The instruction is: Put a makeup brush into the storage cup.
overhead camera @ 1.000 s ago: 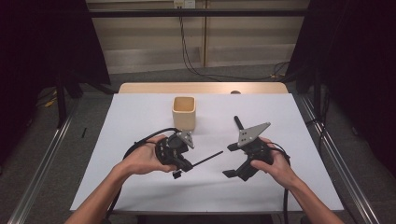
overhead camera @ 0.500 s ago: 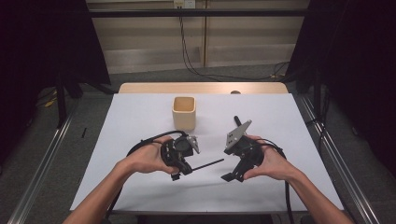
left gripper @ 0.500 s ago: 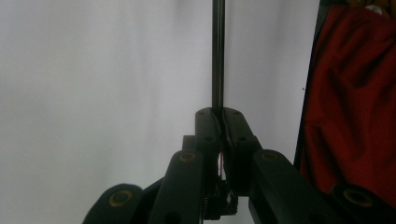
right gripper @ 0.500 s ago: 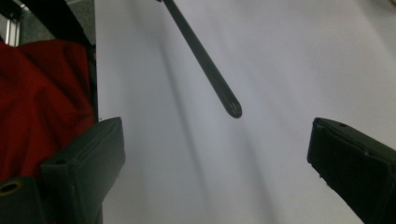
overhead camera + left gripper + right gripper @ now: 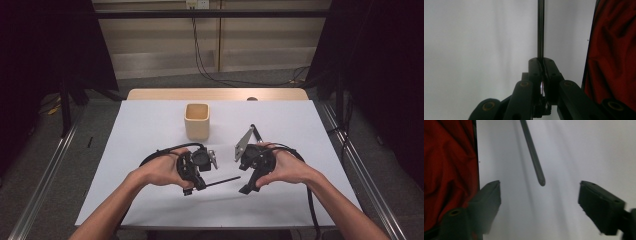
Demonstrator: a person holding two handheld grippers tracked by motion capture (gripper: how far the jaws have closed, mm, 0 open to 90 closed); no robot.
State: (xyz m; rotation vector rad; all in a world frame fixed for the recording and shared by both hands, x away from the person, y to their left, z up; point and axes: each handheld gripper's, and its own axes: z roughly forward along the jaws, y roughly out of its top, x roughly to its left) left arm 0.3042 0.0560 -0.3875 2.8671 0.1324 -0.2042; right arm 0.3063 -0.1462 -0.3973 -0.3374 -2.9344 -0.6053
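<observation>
Standing beyond both grippers, the beige cup (image 5: 197, 120) shows no contents I can make out. The left gripper (image 5: 202, 183) is clamped on a thin dark rod (image 5: 223, 181) pointing toward the right gripper (image 5: 246, 187), whose jaws, apart, have just been closing with nothing between them yet; the rod's tip lies just ahead. White table (image 5: 150, 125), dark curtains around.

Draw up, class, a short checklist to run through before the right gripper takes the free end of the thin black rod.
1. Left gripper shut on the black rod: ok.
2. Right gripper jaws apart, having just narrowed: ok.
3. Rod tip between the right jaws: not ok, it lies just ahead of them.
4. Rod lined up with the gap: ok.
5. Beige cup out of the way: ok.
6. Rod above the white table: cannot tell.
</observation>
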